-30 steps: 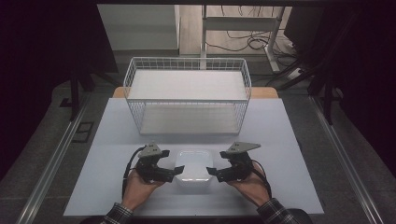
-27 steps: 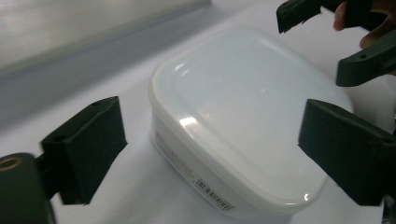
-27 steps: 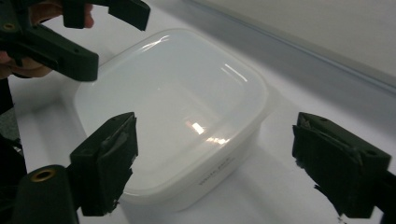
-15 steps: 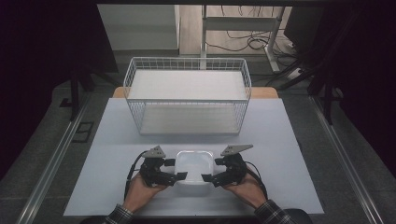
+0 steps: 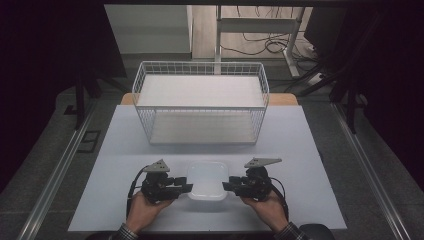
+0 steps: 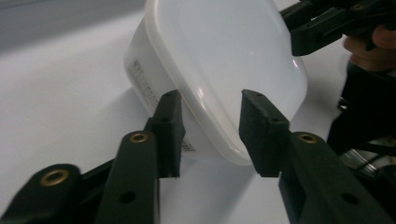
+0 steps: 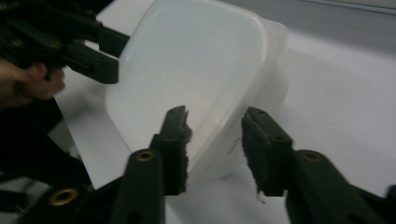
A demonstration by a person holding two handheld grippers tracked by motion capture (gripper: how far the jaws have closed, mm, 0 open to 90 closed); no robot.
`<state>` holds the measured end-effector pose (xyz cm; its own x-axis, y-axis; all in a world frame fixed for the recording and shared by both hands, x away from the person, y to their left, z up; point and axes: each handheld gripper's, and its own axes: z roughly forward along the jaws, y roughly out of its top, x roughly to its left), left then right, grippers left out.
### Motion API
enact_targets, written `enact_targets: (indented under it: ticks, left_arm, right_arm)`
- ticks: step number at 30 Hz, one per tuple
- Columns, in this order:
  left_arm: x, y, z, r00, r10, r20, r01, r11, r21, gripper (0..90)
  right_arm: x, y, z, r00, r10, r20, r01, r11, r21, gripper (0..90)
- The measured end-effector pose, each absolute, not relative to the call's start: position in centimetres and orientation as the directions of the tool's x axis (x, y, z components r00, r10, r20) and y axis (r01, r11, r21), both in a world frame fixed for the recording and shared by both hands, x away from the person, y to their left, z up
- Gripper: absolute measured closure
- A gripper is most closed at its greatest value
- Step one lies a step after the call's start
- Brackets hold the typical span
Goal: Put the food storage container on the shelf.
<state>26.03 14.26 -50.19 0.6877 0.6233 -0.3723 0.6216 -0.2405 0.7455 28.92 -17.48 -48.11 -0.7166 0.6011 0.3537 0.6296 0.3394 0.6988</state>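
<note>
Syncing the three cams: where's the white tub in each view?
High view: tub near the table's front edge, between the two claws.
Left gripper view: tub upper centre, its near edge between the jaws.
Right gripper view: tub upper centre, its edge between the jaws.
Shared landmark: the opposite claw at the tub's far side, in both gripper views.

White table point(image 5: 300, 150) bearing wire basket point(image 5: 201, 102), plastic container point(image 5: 207, 181)
</note>
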Motion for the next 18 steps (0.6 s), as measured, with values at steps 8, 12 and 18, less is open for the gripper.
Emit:
enact_targets:
  ticks: [8, 12, 18]
  left_arm:
    - [25.76, 14.47, -50.04, 0.647, 0.683, -0.339, 0.610, -0.198, 0.767, 78.8]
    - [25.78, 14.49, -50.08, 0.637, 0.687, -0.349, 0.612, -0.175, 0.771, 79.0]
    - [25.82, 14.30, -49.66, 0.633, 0.698, -0.335, 0.589, -0.154, 0.793, 79.3]
  right_arm:
    - [28.37, -17.20, -48.15, -0.687, 0.654, 0.316, 0.609, 0.283, 0.741, 78.4]
    - [28.38, -17.17, -48.18, -0.686, 0.657, 0.313, 0.601, 0.268, 0.753, 78.6]
    - [28.55, -17.26, -47.89, -0.689, 0.663, 0.294, 0.574, 0.251, 0.779, 78.5]
